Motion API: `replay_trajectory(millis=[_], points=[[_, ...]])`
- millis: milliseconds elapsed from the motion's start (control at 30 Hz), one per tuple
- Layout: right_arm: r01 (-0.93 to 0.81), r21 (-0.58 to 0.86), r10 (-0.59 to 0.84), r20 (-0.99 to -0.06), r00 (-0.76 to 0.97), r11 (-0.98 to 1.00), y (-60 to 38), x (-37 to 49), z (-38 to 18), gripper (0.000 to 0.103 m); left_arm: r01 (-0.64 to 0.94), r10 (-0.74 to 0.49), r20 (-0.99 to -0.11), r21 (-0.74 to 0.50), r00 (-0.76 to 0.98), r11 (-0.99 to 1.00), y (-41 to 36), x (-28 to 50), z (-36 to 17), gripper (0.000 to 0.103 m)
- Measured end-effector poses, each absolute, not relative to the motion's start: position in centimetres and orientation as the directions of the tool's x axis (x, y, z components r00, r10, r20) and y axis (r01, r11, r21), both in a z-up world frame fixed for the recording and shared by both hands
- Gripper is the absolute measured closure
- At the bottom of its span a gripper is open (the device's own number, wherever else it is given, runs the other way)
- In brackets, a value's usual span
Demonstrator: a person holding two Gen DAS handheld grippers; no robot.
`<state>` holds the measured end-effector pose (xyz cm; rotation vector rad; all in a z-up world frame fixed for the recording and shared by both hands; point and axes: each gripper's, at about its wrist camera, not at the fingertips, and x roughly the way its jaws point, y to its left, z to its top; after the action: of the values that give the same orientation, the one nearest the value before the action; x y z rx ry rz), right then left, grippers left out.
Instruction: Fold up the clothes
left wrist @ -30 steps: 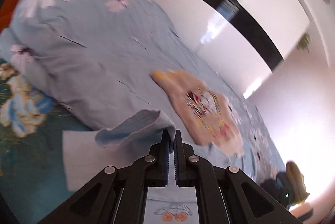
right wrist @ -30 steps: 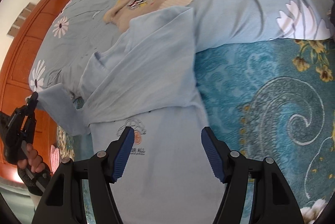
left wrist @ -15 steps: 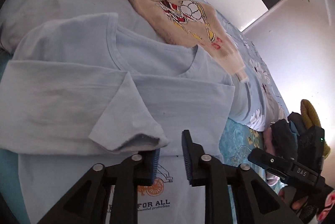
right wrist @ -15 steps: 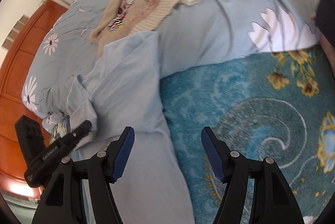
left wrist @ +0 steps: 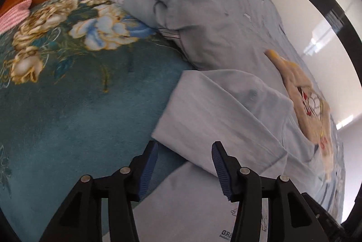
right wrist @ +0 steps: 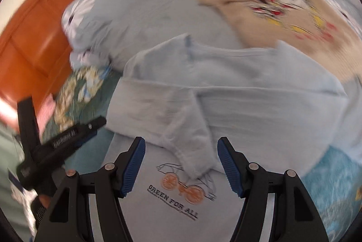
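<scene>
A light blue T-shirt [right wrist: 226, 110] with a "GREEN FOR ALL" print lies on the bed, its upper part and a sleeve folded down over the chest. It also shows in the left wrist view [left wrist: 221, 110]. My left gripper [left wrist: 184, 149] is open and empty, just in front of the shirt's folded left edge. It shows from the side in the right wrist view [right wrist: 74, 131]. My right gripper [right wrist: 179, 144] is open and empty, above the folded sleeve tip and the print.
A beige sweater [right wrist: 289, 9] with a cartoon print lies beyond the T-shirt on the pale blue floral duvet [left wrist: 203, 15]. A teal flowered blanket [left wrist: 74, 88] covers the near bed. An orange wooden headboard [right wrist: 34, 27] stands on the left.
My left gripper let go of the sleeve, opened wide and swung left to the shirt's folded edge. My right gripper, still open, moved from the blanket side over the shirt's print.
</scene>
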<state>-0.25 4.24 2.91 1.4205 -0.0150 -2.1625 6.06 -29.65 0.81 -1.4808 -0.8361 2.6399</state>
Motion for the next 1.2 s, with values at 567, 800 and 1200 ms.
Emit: replay_trajectory(millis=[567, 800, 1200], points=[[0.453, 0.000, -0.153, -0.941, -0.301, -0.892, 0.1, -0.7, -2.0, 0.070, 0.418, 0.124, -0.815, -0.414, -0.567, -0.809, -34.5, 5.9, -2.1, 0.049], [0.410, 0.121, -0.234, -0.943, -0.237, -0.904, 2.1, -1.2, -0.7, 0.097, 0.367, 0.180, -0.798, -0.448, -0.575, -0.815, -34.1, 5.5, -2.2, 0.045], [0.133, 0.477, -0.495, -0.821, -0.285, -0.869, 11.8, -2.5, 2.2, 0.101, 0.345, 0.187, -0.798, -0.441, -0.572, -0.828, -34.0, 4.7, -2.3, 0.042]])
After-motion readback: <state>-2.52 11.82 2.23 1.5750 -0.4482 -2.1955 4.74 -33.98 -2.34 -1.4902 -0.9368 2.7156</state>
